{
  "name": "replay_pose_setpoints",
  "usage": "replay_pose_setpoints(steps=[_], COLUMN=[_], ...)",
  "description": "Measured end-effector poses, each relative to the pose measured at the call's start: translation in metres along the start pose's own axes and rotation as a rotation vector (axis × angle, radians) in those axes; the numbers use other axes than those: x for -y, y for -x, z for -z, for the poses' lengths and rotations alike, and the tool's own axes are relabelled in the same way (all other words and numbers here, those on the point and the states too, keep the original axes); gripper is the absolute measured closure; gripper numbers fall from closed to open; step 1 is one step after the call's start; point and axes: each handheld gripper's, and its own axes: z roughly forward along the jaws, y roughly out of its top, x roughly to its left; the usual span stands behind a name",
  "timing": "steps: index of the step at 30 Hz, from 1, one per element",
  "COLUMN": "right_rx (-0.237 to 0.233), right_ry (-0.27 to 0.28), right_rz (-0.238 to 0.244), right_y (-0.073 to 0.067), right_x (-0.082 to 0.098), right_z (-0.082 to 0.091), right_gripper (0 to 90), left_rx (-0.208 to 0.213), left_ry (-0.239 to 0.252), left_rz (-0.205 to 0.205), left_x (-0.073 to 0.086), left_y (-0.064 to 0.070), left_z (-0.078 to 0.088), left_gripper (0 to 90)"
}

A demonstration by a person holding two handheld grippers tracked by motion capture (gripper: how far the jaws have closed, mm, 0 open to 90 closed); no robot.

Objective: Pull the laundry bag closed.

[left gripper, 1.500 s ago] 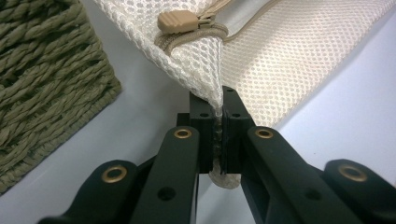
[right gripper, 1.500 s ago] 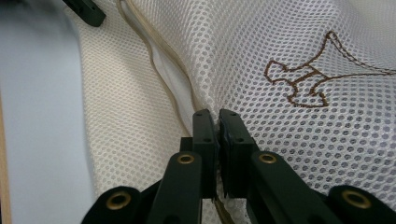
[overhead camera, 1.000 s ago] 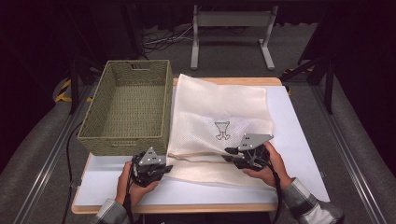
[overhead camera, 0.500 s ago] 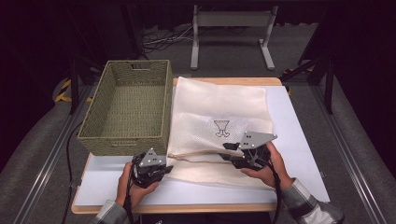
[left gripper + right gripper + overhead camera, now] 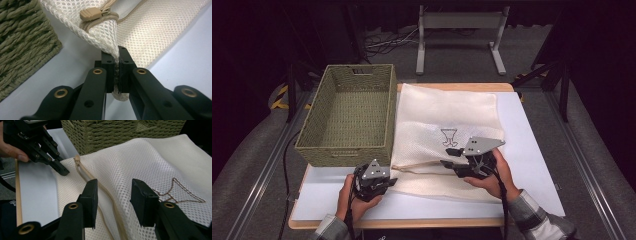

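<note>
A cream mesh laundry bag [image 5: 447, 107] lies flat on the white table top [image 5: 537, 150], and a tan zipper [image 5: 422, 165] runs along its near edge. My left gripper [image 5: 391, 181] is shut on the bag's near-left corner. In the left gripper view the pinched mesh [image 5: 113, 45] rises from between the jaws, with the zipper pull [image 5: 93, 12] just beyond. My right gripper [image 5: 451, 156] hovers open over the bag's near edge. Its jaws have just been opening. The zipper [image 5: 105, 190] runs below the gap of the right gripper [image 5: 113, 192], untouched by the pads. The left gripper [image 5: 60, 171] shows farther off.
A woven olive basket [image 5: 352, 110] stands empty at the left of the board, touching the bag's left edge; its wall [image 5: 22, 42] is close beside my left gripper. A brown embroidered figure [image 5: 449, 136] marks the bag's middle. A metal stand [image 5: 459, 30] sits behind the table.
The right gripper has lifted slightly off the bag and its jaws stand wider apart. The left gripper and the pinched corner have not moved.
</note>
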Motion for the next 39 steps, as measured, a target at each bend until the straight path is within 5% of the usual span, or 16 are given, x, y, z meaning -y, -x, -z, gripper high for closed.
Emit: replay_pose_setpoints(steps=[18,39], right_rx=[-0.058,-0.151], right_ry=[-0.047,-0.102], right_rz=[0.028,0.07], right_y=[-0.019,-0.047], right_x=[-0.011,-0.034], right_z=[-0.036,-0.116], right_gripper=[63.6,65.4], left_rx=[0.004,0.0], left_ry=[-0.002,0.005], left_rz=[0.002,0.017], left_x=[0.001,0.004], left_y=[0.0,0.0], left_z=[0.0,-0.005], left_gripper=[86.2,86.1])
